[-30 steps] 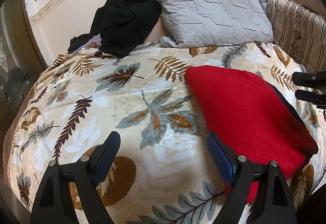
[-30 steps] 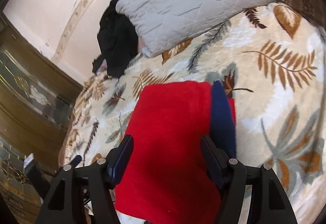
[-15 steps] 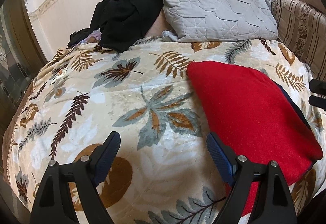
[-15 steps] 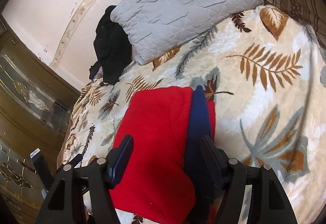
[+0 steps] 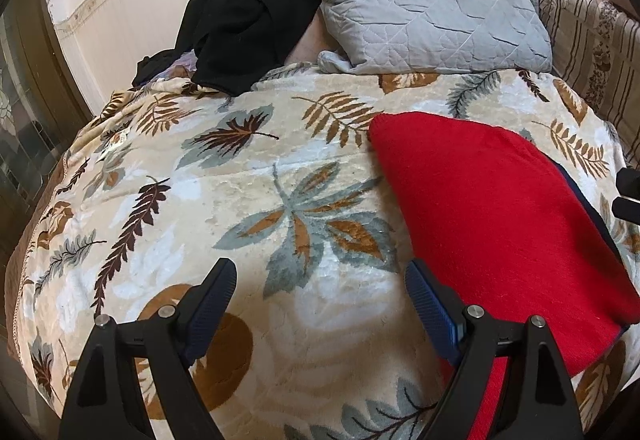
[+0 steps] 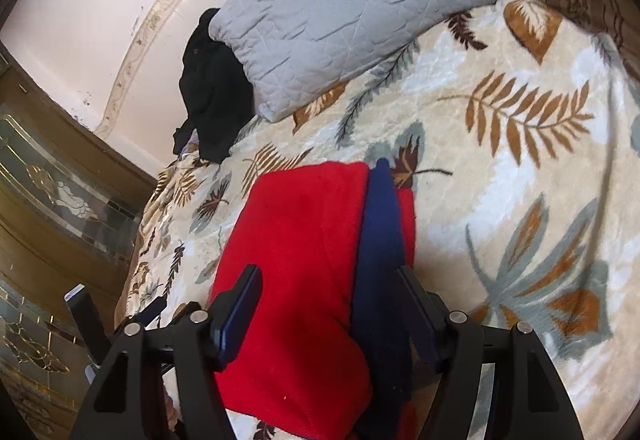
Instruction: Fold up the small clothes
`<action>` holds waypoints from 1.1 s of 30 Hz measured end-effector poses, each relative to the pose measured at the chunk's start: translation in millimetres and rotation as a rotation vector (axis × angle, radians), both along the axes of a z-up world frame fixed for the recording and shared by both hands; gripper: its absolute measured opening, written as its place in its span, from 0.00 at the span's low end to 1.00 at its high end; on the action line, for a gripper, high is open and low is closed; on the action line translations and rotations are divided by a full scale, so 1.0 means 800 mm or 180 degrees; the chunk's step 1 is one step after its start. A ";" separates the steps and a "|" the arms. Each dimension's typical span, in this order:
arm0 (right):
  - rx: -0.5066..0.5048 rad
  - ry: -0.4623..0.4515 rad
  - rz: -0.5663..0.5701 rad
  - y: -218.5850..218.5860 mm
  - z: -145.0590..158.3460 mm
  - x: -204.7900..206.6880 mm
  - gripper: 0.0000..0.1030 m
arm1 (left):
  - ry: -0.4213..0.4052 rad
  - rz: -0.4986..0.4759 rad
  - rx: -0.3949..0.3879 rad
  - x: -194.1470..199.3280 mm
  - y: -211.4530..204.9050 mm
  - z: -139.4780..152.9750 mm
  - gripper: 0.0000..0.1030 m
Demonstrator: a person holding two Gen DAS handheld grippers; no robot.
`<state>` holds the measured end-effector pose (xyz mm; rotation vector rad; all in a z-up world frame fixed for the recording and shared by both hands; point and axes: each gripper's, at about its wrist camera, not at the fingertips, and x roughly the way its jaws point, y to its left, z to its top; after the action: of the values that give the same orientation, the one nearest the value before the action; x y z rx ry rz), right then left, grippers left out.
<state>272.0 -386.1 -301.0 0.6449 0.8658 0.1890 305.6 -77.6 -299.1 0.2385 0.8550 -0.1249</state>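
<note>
A folded red garment (image 5: 496, 216) with a navy band (image 6: 380, 224) along its right side lies flat on the leaf-patterned blanket (image 5: 248, 200). My left gripper (image 5: 318, 272) hangs open over bare blanket just left of the garment; its right finger overlaps the garment's near corner in the picture. My right gripper (image 6: 328, 276) is open above the garment's near end. Its fingers straddle the red cloth and the navy band, and the pads do not press on them. The right gripper's tips (image 5: 628, 192) also poke in at the right edge of the left wrist view.
A grey quilted pillow (image 5: 432, 4) and a heap of black clothes (image 5: 248, 16) lie at the head of the bed against the wall. A striped cushion (image 5: 592, 36) stands at the right. A wooden cabinet with glass (image 6: 60, 200) flanks the bed's left side.
The right gripper has drifted a little lower over the garment's near end, and its tips have slid toward the right edge of the left wrist view. The garment and left gripper have stayed put.
</note>
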 end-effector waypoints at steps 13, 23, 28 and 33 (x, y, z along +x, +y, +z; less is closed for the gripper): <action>0.0013 -0.0236 0.0179 0.014 0.010 -0.004 0.70 | 0.0077 -0.0007 -0.0021 0.007 -0.002 -0.007 0.84; -0.0262 0.0192 0.0394 0.046 -0.024 0.016 0.66 | 0.0099 -0.0022 0.0042 0.009 -0.006 -0.013 0.84; -0.0462 0.0267 0.0454 0.058 -0.029 0.017 0.64 | 0.0085 -0.0036 0.0040 0.007 -0.007 -0.012 0.84; -0.0281 0.0158 0.0284 0.035 -0.017 0.009 0.64 | 0.0063 -0.0044 0.0049 0.005 -0.007 -0.010 0.84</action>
<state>279.0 -358.4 -314.3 0.5308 0.9465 0.2147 309.6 -83.2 -307.4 0.2579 0.8742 -0.1337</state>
